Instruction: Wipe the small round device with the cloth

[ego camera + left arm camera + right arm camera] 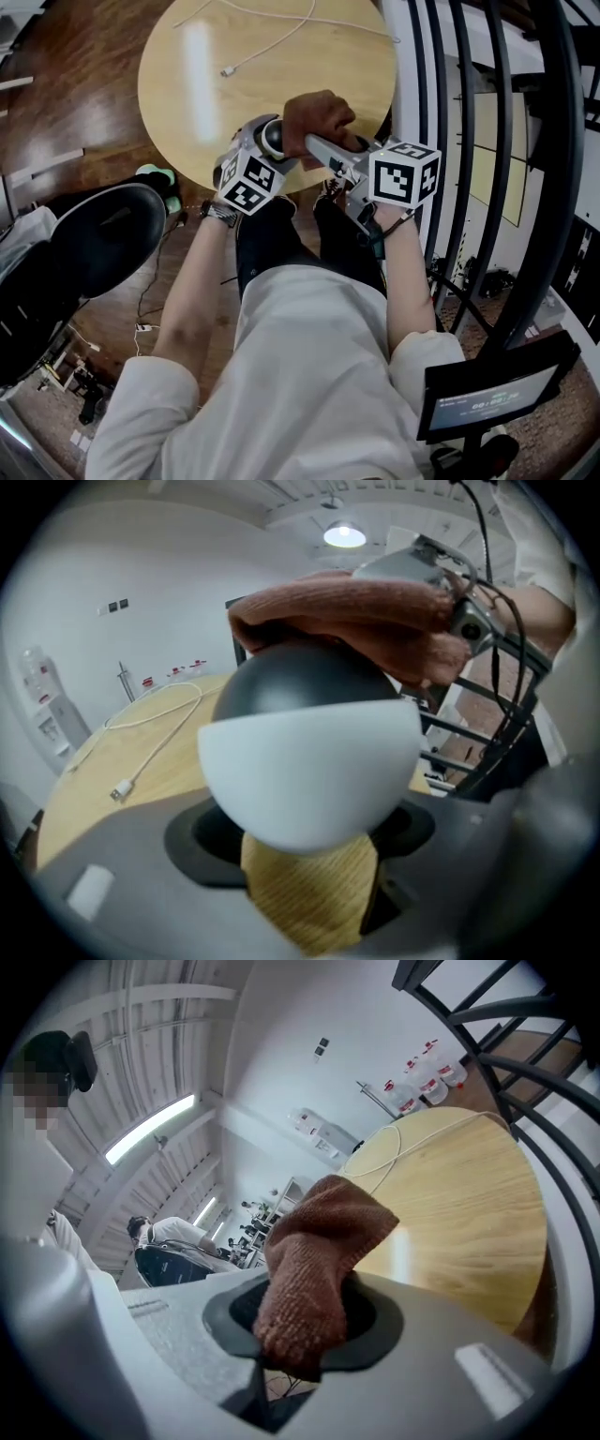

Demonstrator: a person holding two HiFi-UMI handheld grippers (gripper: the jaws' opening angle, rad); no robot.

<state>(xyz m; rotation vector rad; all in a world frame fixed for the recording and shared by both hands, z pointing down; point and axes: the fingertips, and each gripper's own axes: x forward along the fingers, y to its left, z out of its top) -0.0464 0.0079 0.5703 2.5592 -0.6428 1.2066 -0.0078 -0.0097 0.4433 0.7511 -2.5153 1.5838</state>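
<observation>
Filling the left gripper view's centre, the small round white-and-dark-grey device [309, 761] sits clamped between the left gripper's [255, 155] wide-set jaws. At upper right, the rust-brown knitted cloth [356, 621] drapes over its top, pinched in the right gripper's [300, 1321] jaws. Wiping looks under way. Next, the cloth should drag across the dome while the device is held steady.
</observation>
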